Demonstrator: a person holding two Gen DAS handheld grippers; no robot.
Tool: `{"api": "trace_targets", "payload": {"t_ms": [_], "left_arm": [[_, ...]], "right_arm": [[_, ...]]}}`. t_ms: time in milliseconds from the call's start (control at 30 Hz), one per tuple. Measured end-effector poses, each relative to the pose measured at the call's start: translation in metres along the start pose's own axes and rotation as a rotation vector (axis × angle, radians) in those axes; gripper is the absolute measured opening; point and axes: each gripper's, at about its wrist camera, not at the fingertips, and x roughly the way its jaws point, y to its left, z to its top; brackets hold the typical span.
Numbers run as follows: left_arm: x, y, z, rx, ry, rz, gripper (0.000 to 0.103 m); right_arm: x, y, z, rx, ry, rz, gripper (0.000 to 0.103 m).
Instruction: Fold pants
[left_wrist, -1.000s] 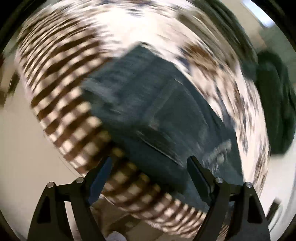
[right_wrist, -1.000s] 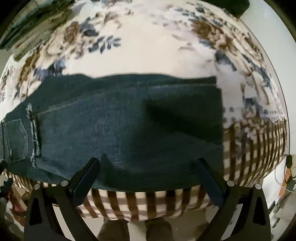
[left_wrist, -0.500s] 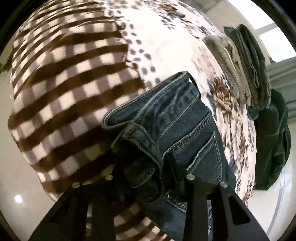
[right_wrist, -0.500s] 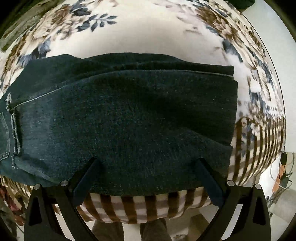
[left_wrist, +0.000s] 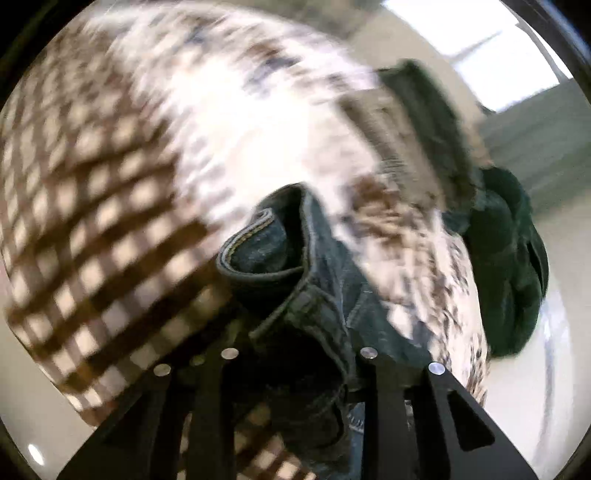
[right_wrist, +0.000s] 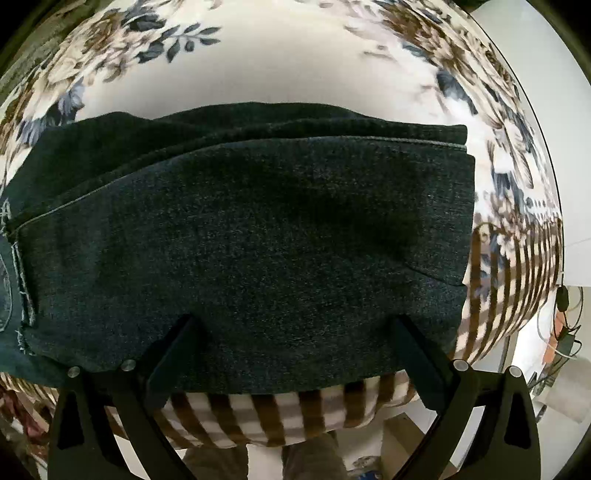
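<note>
Dark blue denim pants lie flat across a table covered with a floral and checked cloth, legs stacked and hems at the right. My right gripper points straight down over the near edge of the legs, open, with its fingers spread wide just above the fabric. In the blurred left wrist view the waistband end of the pants is bunched and raised between the fingers of my left gripper. Its jaws are closing, with the denim pinched between them.
A folded pile of clothes and a dark green garment sit at the far side of the table. The checked cloth hangs over the table's edge. A person's legs stand below the near edge, and cables lie at the right.
My left gripper went from wide open to closed on the waistband, which now bunches and lifts off the cloth. The right gripper sank closer to the pant legs, still open.
</note>
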Motion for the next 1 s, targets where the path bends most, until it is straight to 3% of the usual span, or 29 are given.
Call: {"api": "trace_targets", "payload": {"t_ms": [133,267,467,600,767,1000], "left_arm": [[-0.035,-0.066,0.000,0.168,-0.058,-0.060,0.024],[-0.059,-0.145,-0.016,0.341,-0.070,-0.134,0.022],[-0.063,-0.258,-0.088,0.567,0.000,-0.177,0.021],[-0.041,-0.317,-0.156,0.675,0.091,-0.167,0.020],[0.006,-0.364,-0.240,0.825,0.204,-0.140,0.020],[0.080,-0.381,-0.340,1.029,0.393,0.014,0.020]], "right_arm": [[-0.006,-0.024,-0.011,0.020,-0.050,0.071,0.103],[-0.024,-0.050,-0.018,0.059,-0.128,0.217,0.103],[-0.057,-0.124,-0.026,0.110,-0.237,0.300,0.103],[-0.052,-0.180,-0.024,0.170,-0.224,0.332,0.103],[-0.019,-0.265,-0.029,0.270,-0.200,0.325,0.103],[0.027,-0.340,-0.042,0.375,-0.157,0.348,0.103]]}}
